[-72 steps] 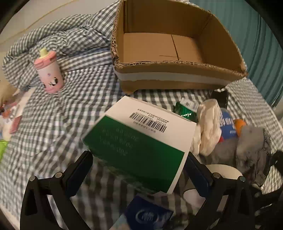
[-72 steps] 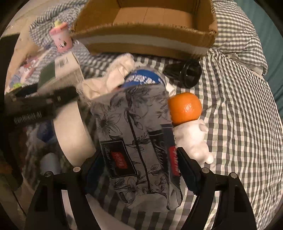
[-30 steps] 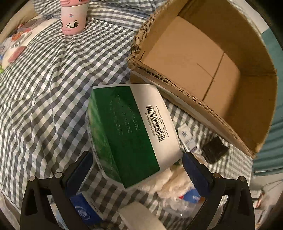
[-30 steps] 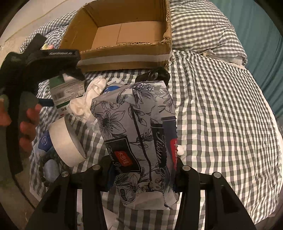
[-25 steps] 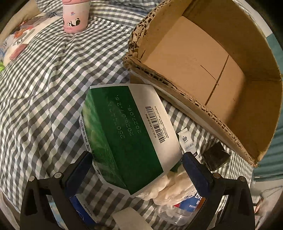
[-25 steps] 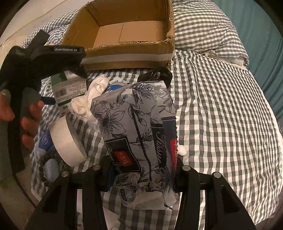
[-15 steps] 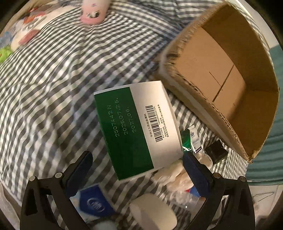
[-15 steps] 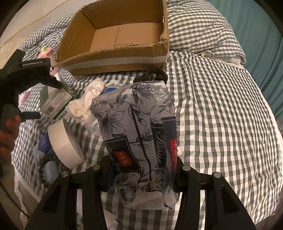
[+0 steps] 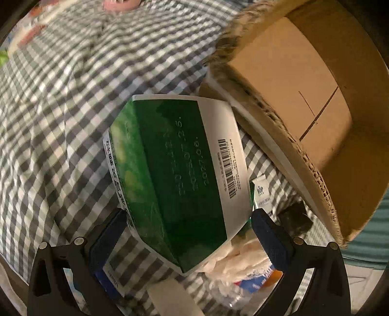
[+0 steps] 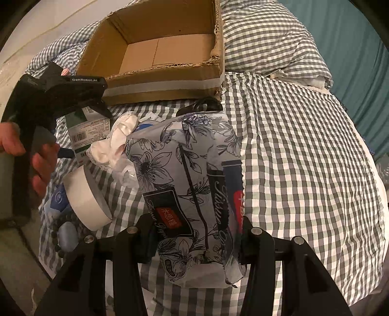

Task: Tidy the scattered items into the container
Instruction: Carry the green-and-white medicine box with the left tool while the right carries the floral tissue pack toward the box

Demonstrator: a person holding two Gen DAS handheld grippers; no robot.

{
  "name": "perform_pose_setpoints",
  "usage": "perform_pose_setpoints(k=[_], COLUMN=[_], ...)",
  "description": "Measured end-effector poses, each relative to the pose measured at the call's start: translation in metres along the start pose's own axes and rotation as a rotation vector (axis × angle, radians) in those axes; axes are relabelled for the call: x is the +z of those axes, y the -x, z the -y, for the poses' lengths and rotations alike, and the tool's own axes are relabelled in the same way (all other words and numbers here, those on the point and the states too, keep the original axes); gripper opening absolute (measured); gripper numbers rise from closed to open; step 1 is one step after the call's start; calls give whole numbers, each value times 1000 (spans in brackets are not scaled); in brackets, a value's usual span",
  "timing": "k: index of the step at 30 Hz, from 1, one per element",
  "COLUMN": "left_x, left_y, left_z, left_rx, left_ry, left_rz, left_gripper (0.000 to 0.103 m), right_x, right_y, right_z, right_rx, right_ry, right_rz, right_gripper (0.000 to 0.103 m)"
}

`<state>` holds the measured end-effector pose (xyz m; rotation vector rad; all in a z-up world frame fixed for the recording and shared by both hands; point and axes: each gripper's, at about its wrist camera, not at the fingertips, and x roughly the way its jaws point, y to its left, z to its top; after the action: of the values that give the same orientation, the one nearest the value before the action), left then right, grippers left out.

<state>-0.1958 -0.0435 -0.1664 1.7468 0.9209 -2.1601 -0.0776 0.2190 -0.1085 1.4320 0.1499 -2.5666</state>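
My left gripper [image 9: 188,224] is shut on a green and white box [image 9: 180,175] and holds it above the checked bedcover, just left of the open cardboard box [image 9: 304,80]. That box and the left gripper also show in the right wrist view [image 10: 85,131], in front of the cardboard box [image 10: 165,56], whose inside is bare. My right gripper [image 10: 195,239] is shut on a floral tissue pack [image 10: 192,175], held above the bed.
A pile lies on the bed below the grippers: a white tape roll [image 10: 85,197], a white cloth [image 10: 114,143], a blue packet [image 10: 57,198], a black object [image 10: 201,105] and a small sachet [image 9: 261,192]. A pink bottle [image 9: 119,3] stands far left. A pillow [image 10: 272,41] lies right of the box.
My left gripper has carried the green box up from the bed and swung toward the cardboard box. My right gripper closed on the tissue pack and lifted it off the pile.
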Motion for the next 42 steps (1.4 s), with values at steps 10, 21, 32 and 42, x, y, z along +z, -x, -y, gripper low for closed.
perform_pose_setpoints(k=[10,21,32,42], left_x=[-15,-11,0,18], left_y=[16,32,37,-20], left_z=[-20,-54,-15,-9], left_rx=[-52,-117,93,55], left_ry=[-142,-94,-883,-1008], left_rz=[52,36,143,-58], left_gripper=[73,100,103,103], right_x=[-1,-3,-2,1], right_y=[3,-1,-5,-12], right_z=[-4,-6,4,-1], right_rx=[1,-3,-17,-20], right_ry=[6,16,-15,5], right_rz=[10,-4,-11,-20], right_gripper=[47,47,48,49])
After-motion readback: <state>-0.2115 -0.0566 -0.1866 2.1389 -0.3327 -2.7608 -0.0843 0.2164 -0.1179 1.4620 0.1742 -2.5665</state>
